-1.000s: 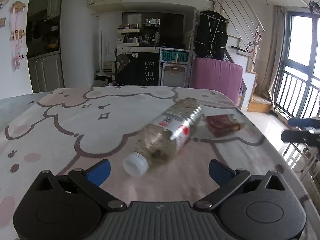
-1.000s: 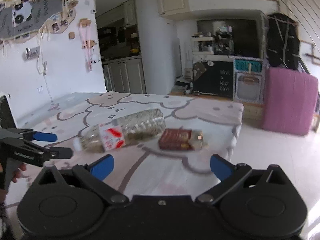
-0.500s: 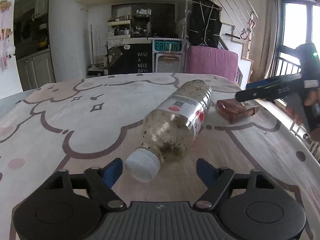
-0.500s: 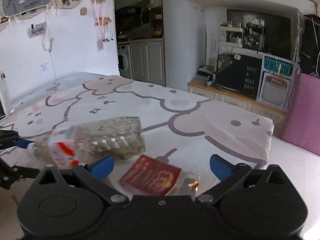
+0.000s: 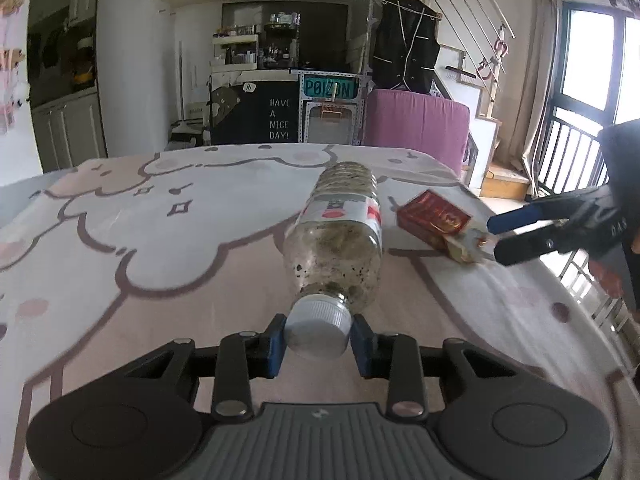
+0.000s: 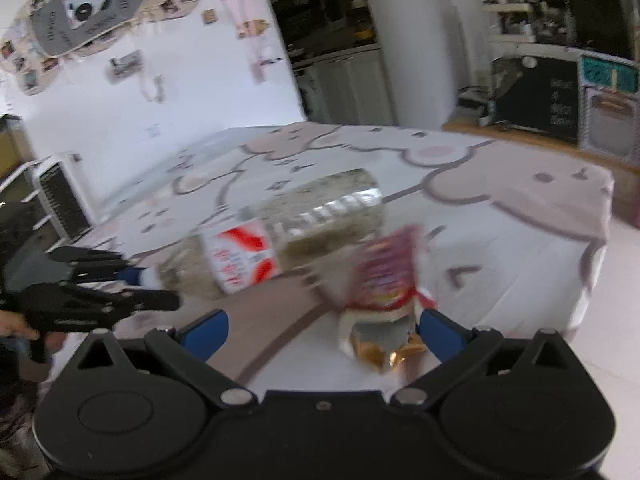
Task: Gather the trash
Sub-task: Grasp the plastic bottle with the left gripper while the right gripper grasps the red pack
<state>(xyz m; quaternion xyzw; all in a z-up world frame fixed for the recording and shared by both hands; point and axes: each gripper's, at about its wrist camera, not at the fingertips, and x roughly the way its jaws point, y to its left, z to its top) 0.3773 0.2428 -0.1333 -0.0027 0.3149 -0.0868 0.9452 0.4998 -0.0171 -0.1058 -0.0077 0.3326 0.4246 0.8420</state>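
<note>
A clear plastic bottle (image 5: pixel 336 240) with a red-and-white label and a white cap (image 5: pixel 318 330) lies on the patterned tablecloth, cap toward me. My left gripper (image 5: pixel 319 342) has its jaws closing on that cap, and both blue pads touch its sides. In the right wrist view the bottle (image 6: pixel 304 232) lies crosswise with the left gripper (image 6: pixel 140 280) at its cap end. A crumpled red cigarette pack (image 5: pixel 434 216) lies to the right of the bottle. My right gripper (image 6: pixel 322 332) is open, with the pack (image 6: pixel 384 276) between its fingers, close to the right one.
The tablecloth (image 5: pixel 160 240) bears pink cloud outlines. Its right edge (image 5: pixel 580 320) drops to the floor beside a balcony railing (image 5: pixel 568 152). A purple cushion (image 5: pixel 416 124) and a black cabinet (image 5: pixel 256 112) stand beyond the far edge. A hand (image 6: pixel 16 324) holds the left gripper.
The left jaws have narrowed from wide apart onto the bottle cap. The right gripper has swung in and down to the red pack, which now sits between its fingers.
</note>
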